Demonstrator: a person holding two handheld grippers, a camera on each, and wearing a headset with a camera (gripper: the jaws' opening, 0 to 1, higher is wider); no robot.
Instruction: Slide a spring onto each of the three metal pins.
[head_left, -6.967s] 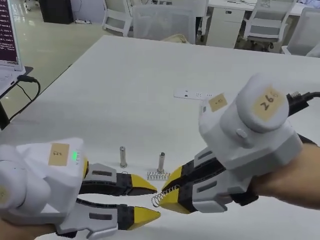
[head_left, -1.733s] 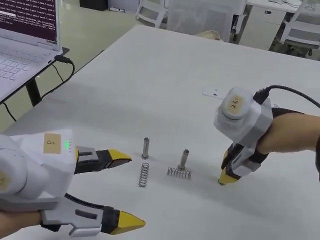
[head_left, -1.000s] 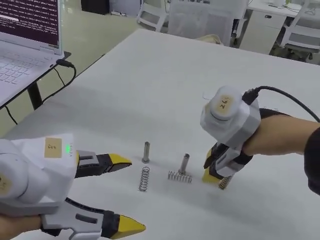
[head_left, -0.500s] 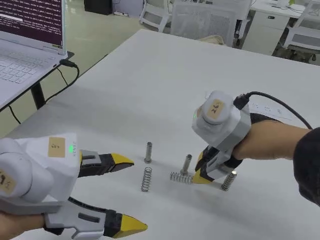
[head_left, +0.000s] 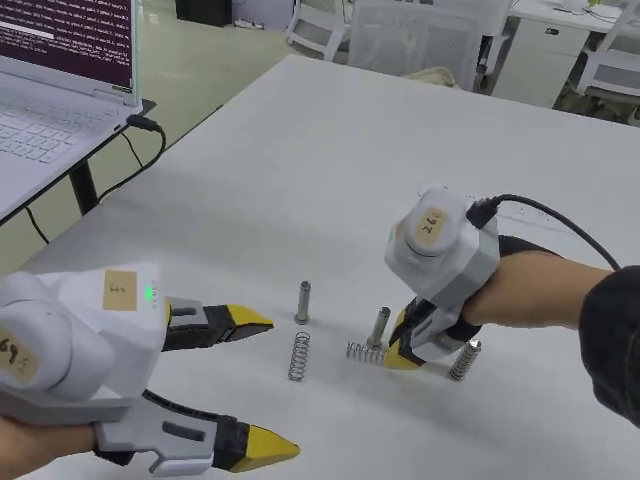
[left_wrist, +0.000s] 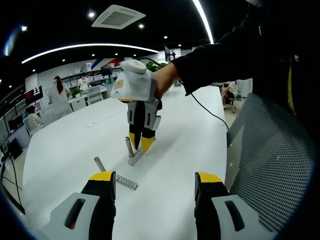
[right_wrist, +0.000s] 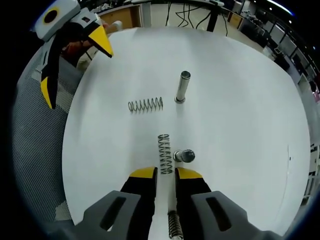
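Observation:
Two bare metal pins stand upright on the white table. A third pin, further right, wears a spring. One loose spring lies below the left pin. Another spring lies beside the middle pin, its near end between the tips of my right gripper. In the right gripper view the jaws sit about a spring's width apart around that spring. My left gripper hangs wide open and holds nothing, at the near left. The left gripper view shows the right gripper tipped down onto the spring.
An open laptop with a black cable stands on a side desk past the table's left edge. Office chairs line the far end. The right gripper's cable trails back across the table.
My right gripper left the right-hand pin with a spring on it, moved left, and came down on the spring beside the middle pin. The left gripper stayed open in place.

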